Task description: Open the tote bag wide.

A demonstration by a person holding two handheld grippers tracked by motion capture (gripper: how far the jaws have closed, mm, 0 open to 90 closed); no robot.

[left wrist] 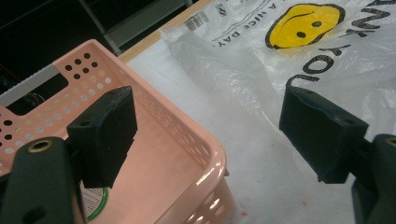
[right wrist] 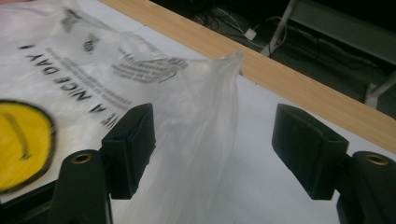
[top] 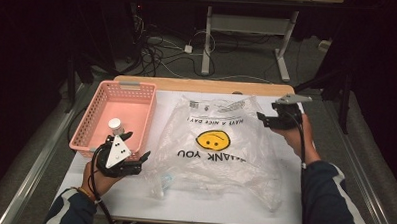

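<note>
Nearest, my left tongs (top: 135, 151) hang open beside the pink basket (top: 88, 122). On the bench (top: 233, 208) lies the plastic bag (top: 215, 142): light, limp, slippery, I judge. Its raised corner (right wrist: 229, 65) stands between my open right tongs (right wrist: 212, 149), the best hold.

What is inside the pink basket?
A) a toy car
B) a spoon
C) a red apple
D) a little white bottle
D: the high view shows a small white bottle standing in the pink basket, near the left gripper; the smiley bag lies outside it on the table.
</note>
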